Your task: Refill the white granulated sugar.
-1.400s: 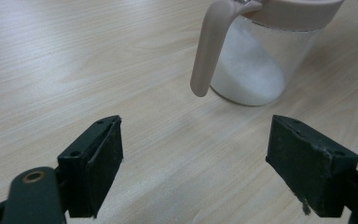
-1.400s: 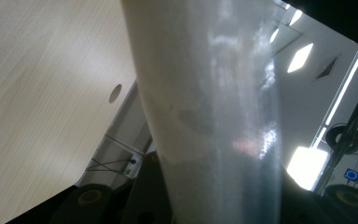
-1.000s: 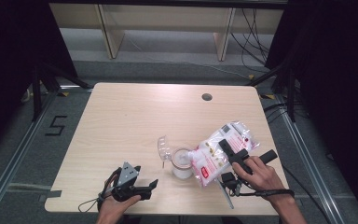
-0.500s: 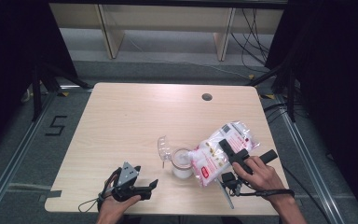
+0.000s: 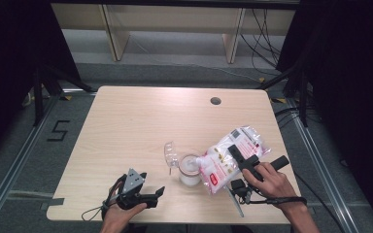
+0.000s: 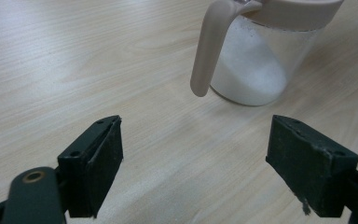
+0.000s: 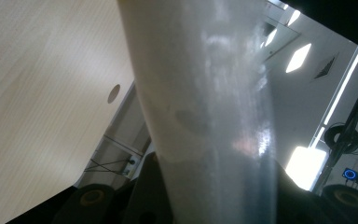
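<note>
A clear jar (image 5: 189, 171) holding white powder stands near the table's front middle, its hinged lid (image 5: 170, 153) flipped open to the left. A plastic bag (image 5: 223, 162) of white powder with a red label leans against the jar's right side, tilted toward its mouth. My right gripper (image 5: 242, 155) is shut on the bag's upper part; in the right gripper view the translucent bag (image 7: 205, 93) rises between the jaws. My left gripper (image 5: 148, 195) rests open near the front edge, left of the jar. Its view shows the jar (image 6: 256, 60) and beige handle (image 6: 209, 51) beyond the open gripper (image 6: 193, 154).
The light wooden table (image 5: 141, 126) has a round cable hole (image 5: 215, 101) at the back right. A thin grey tool (image 5: 235, 201) lies by the front edge under the right hand. Shelving and cables stand beyond the far edge.
</note>
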